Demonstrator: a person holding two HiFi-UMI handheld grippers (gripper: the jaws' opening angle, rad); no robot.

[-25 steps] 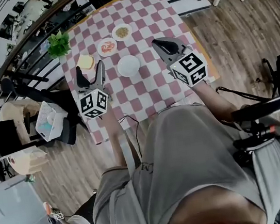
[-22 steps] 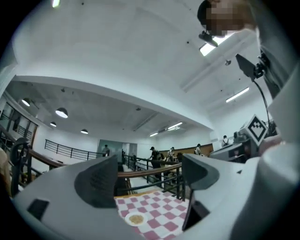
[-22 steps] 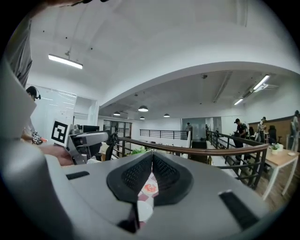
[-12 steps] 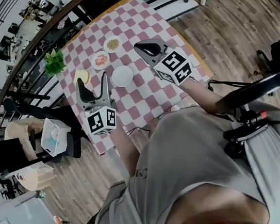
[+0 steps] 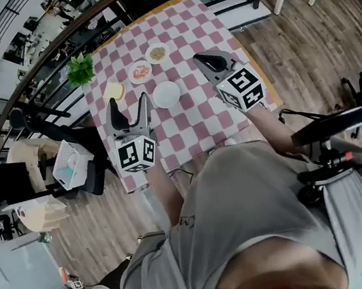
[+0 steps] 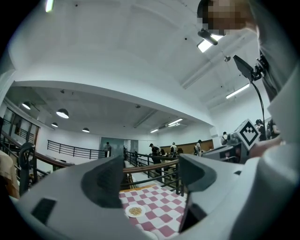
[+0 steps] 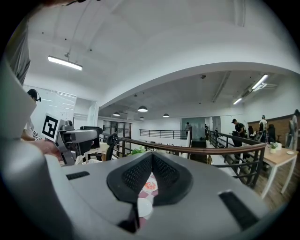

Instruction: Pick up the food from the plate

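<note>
Spread wide and empty on the left gripper (image 6: 149, 180); squeezed to a thin slit, holding nothing, on the right gripper (image 7: 149, 174). Just past the round white empty plate (image 5: 167, 94): red food (image 5: 141, 71) lying on its small white plate (image 5: 131, 74), none in either gripper.

Potted plant (image 5: 80, 69) on checkered table (image 5: 197, 114) corner; white basket (image 5: 71, 165) nearby

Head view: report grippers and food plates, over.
Left gripper open, empty. Right gripper shut, empty. Bread slice, red-food plate, tan-food plate untouched; white plate bare. Nothing blocking.
</note>
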